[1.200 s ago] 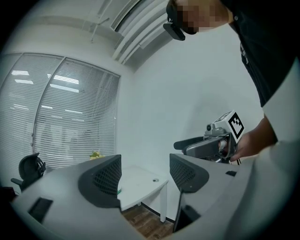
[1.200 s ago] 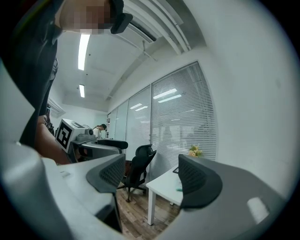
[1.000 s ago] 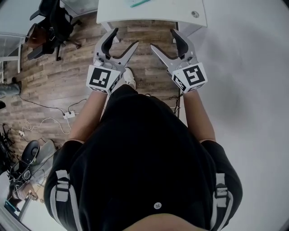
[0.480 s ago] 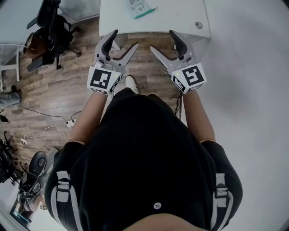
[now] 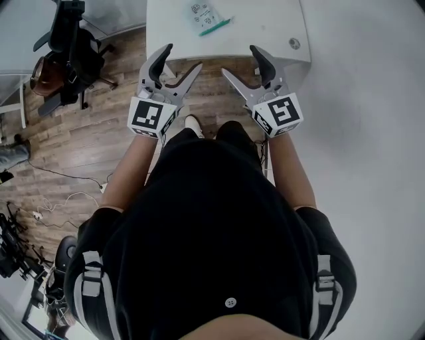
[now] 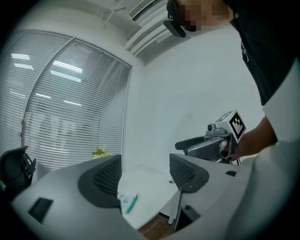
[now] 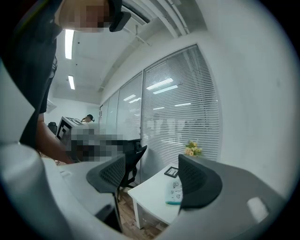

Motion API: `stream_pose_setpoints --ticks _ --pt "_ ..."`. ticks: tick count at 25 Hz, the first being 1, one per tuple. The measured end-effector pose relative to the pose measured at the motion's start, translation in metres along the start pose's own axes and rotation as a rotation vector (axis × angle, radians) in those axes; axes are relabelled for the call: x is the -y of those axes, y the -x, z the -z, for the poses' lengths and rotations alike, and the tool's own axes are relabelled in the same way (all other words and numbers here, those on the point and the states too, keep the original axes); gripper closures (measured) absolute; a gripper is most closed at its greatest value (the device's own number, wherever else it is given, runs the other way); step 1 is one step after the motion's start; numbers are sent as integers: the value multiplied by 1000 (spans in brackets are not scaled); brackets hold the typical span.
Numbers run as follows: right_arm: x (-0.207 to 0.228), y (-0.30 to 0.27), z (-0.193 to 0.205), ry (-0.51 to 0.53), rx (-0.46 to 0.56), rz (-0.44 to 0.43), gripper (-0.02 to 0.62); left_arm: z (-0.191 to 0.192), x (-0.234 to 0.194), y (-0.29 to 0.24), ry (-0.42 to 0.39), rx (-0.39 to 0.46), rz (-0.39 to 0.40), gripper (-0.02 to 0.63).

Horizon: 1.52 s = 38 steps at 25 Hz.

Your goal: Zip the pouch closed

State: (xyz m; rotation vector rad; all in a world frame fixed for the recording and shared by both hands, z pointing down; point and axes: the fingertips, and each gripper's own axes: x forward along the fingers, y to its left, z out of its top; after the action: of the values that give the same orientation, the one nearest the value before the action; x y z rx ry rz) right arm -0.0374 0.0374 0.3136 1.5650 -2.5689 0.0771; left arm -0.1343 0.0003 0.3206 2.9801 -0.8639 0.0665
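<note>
Nothing zipped yet: pouch (image 5: pixel 207 16) lies untouched on table (image 5: pixel 265 26) at 12 o'clock; left gripper (image 5: pixel 182 58) and right gripper (image 5: pixel 240 60) gape empty.

White table (image 5: pixel 265 23) at the top of the head view, with a round cap (image 5: pixel 294 44) near its right corner. Wood floor (image 5: pixel 99 126) beneath, black office chair (image 5: pixel 70 40) at left, loose cables (image 5: pixel 66 198) lower down. Window blinds (image 6: pixel 70 117) beyond, yellow flowers (image 6: pixel 99 152) beside them. Small dark frame (image 7: pixel 171 171) on the table.
</note>
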Motion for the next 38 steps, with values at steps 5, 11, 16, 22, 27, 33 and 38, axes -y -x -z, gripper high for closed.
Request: stream_pose_setpoints --ticks 5,11,16,22,27,33,38 --pt "18 -20 10 -4 -10 -2 245 9 -17 -16 11 -9 -9 299" --pt "55 -47 18 -9 -8 -51 245 13 -35 -51 9 -18 -51 299" --pt "94 -70 18 -18 -10 -104 245 13 -50 -86 8 -41 -114 299" --pt "157 -96 34 -13 -52 -171 245 21 -67 -144 19 -80 -188 299" --pt "195 -112 55 -41 -91 -226 245 33 -70 -175 35 -122 -243 299" --pt "232 -137 91 -59 -142 -301 245 66 -81 -209 74 -192 -317 301" --pt "252 -151 129 -40 -217 -354 259 95 -79 -228 99 -248 -347 301"
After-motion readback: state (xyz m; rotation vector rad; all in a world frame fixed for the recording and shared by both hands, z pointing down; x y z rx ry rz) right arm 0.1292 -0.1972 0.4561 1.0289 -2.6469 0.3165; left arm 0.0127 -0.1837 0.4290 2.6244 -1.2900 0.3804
